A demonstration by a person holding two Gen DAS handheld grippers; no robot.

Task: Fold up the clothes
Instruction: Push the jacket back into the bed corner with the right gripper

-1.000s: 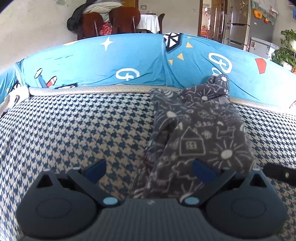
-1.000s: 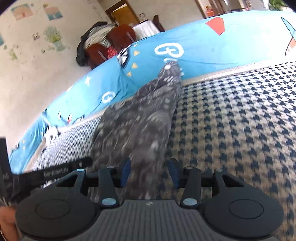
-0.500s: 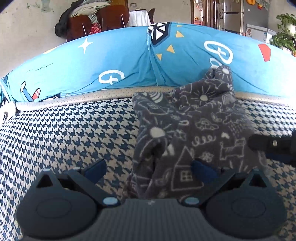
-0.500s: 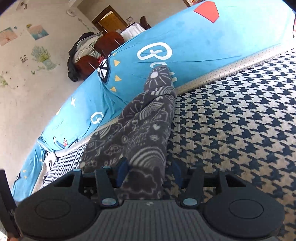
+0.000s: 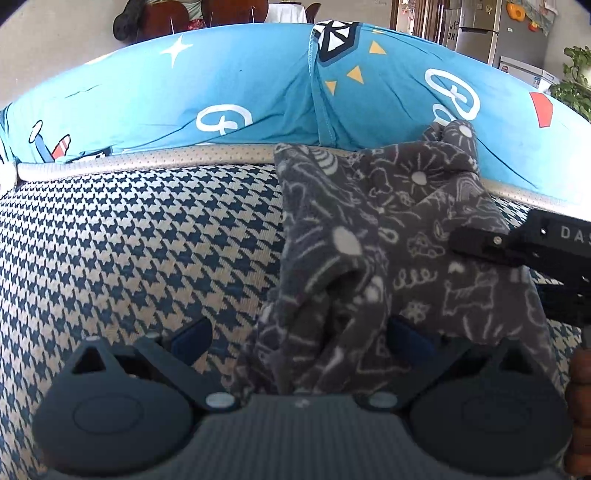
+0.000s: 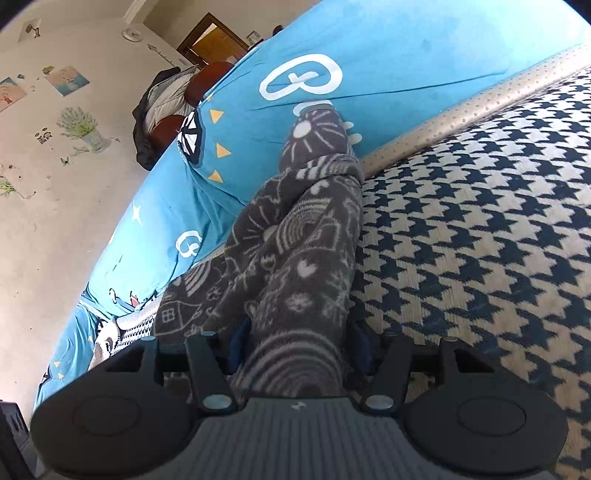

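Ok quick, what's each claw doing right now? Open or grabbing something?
Left claw: open, with the near end of the grey patterned garment lying between its fingers.
Right claw: shut on the grey patterned garment.

Right gripper (image 6: 297, 341) clamped on grey patterned garment (image 6: 295, 254), houndstooth cushion (image 6: 480, 229) beneath

Foreground surface: a woven cushion in navy-and-cream houndstooth (image 5: 147, 240), edged at 12 o'clock by a perforated silver-grey piping strip (image 5: 147, 162). Behind the strip: a bright blue printed fabric cover with white, yellow and red motifs (image 5: 229, 85). At 11 o'clock stand reddish-brown wooden chairs (image 5: 229, 9) draped with dark clothing. At 1 o'clock: a grey refrigerator (image 5: 480, 33); at 2 o'clock, a green leafy plant (image 5: 576, 85). The beige plaster wall (image 6: 48, 192) carries floral decals and small pictures. An open wooden door (image 6: 214, 37) shows beyond. Daylight is even.
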